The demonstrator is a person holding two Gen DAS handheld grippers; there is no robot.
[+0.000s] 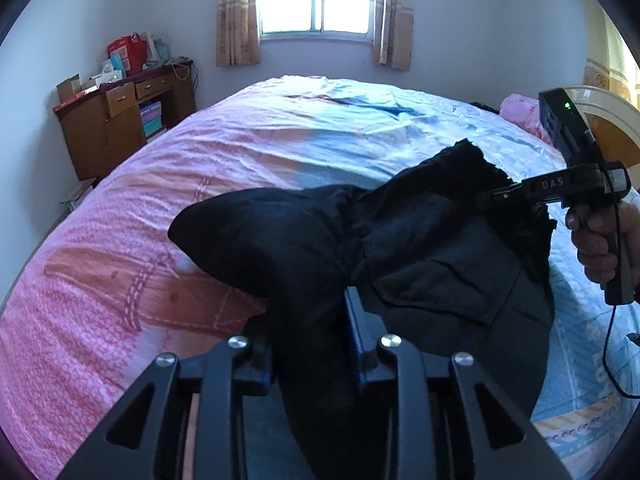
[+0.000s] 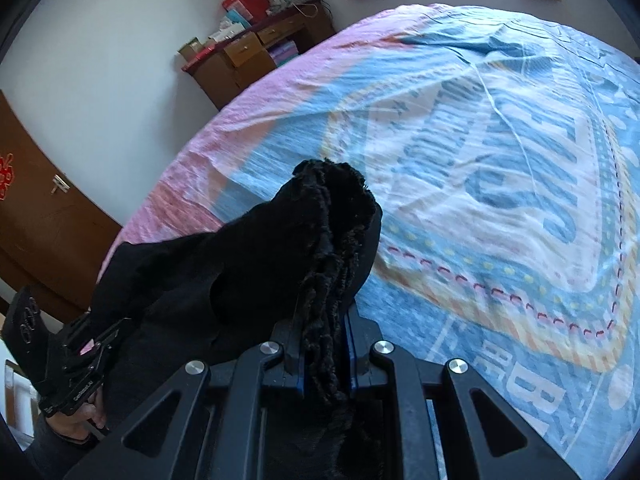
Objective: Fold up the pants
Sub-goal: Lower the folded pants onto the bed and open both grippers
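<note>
Black pants (image 1: pixel 420 248) hang bunched above the bed (image 1: pixel 120 240), stretched between my two grippers. In the left wrist view my left gripper (image 1: pixel 310 320) has a thick fold of the dark cloth filling the gap between its fingers. Further right, a hand holds my right gripper (image 1: pixel 486 196), whose tips are buried in the frayed end. In the right wrist view my right gripper (image 2: pixel 324 360) is shut on the pants' (image 2: pixel 240 272) frayed, gathered edge, which sticks up past the fingers. My left gripper (image 2: pixel 116 328) shows at lower left, under the cloth.
The bed cover (image 2: pixel 480 160) is pink on the left and blue-patterned on the right. A wooden dresser (image 1: pixel 120 120) with boxes stands against the far left wall. A pink pillow (image 1: pixel 520 112) and headboard (image 1: pixel 612 132) lie right. A brown door (image 2: pixel 40 220) is left.
</note>
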